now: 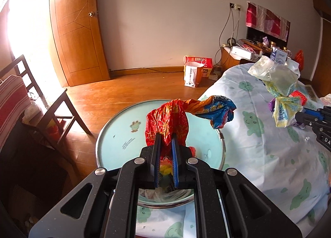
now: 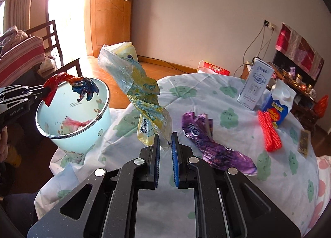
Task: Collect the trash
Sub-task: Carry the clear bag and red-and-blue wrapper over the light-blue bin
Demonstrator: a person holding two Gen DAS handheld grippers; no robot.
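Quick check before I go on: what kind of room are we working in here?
Most likely a bedroom in a home: a bed with a cloud-print sheet, a wooden door on a wood floor, and a cluttered TV stand against the wall.

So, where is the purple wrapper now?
In the right wrist view, the purple wrapper lies on the bedsheet, right of the right gripper, left of the red mesh piece.
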